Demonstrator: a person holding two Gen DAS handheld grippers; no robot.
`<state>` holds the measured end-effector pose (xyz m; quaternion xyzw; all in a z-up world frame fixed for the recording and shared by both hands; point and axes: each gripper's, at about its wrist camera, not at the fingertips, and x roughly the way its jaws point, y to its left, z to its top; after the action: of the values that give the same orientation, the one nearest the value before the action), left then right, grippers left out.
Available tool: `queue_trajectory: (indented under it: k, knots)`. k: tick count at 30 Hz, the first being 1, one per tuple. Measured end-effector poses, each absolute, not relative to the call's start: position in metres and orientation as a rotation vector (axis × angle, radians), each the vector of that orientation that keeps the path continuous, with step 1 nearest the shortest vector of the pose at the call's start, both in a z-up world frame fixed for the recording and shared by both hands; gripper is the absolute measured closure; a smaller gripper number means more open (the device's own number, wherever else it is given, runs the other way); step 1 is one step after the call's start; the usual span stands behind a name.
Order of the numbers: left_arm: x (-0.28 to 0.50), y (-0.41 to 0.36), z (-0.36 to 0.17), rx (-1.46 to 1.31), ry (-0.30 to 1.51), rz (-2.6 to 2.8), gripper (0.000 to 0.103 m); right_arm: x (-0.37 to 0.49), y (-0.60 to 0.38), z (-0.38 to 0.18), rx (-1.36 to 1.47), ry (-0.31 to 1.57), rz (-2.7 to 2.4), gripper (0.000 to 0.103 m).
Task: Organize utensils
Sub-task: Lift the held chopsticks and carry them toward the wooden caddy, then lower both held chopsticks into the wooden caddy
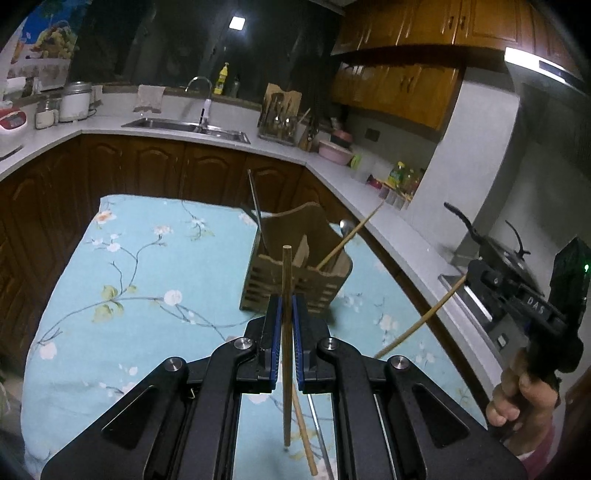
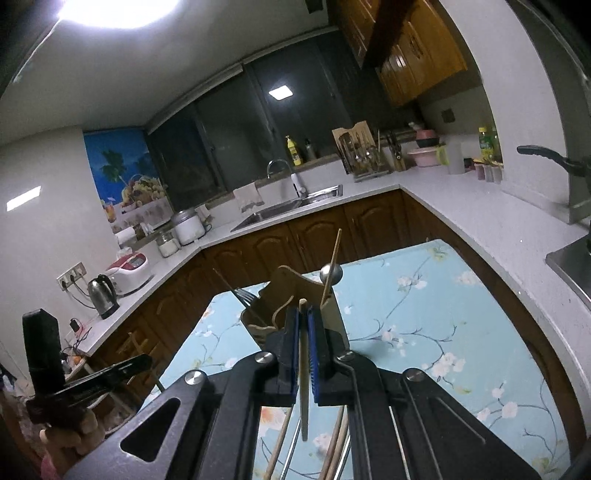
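A dark brown wooden chopstick (image 1: 286, 295) is clamped upright between the nearly closed jaws of the left gripper (image 1: 287, 306). A pale bamboo chopstick (image 2: 303, 354) is pinched likewise by the right gripper (image 2: 303, 321). Just beyond both jaws, a slatted wooden utensil holder (image 1: 295, 273) is seen on the floral blue cloth (image 1: 129, 258).

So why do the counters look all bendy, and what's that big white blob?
Left wrist view: the fisheye lens curves the counter and darkens the corners. Right wrist view: the blob is glare from a ceiling lamp, washed out; the counter bends too.
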<state>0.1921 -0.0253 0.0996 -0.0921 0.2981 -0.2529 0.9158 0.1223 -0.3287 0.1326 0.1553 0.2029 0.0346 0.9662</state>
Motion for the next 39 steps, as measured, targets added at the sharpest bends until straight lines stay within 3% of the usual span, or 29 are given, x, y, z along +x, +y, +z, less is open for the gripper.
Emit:
queue_trajectory:
  k: [24,39]
  knots:
    - [0.289,-0.032,0.194,-0.378,0.273,-0.397,0.098,0.187,-0.340,0.210,0.289,0.189,0.031,0.098]
    - [0.350,-0.067,0.107,-0.355,0.379,-0.306,0.098,0.242,-0.323,0.143,0.219,0.261,-0.036,0.098]
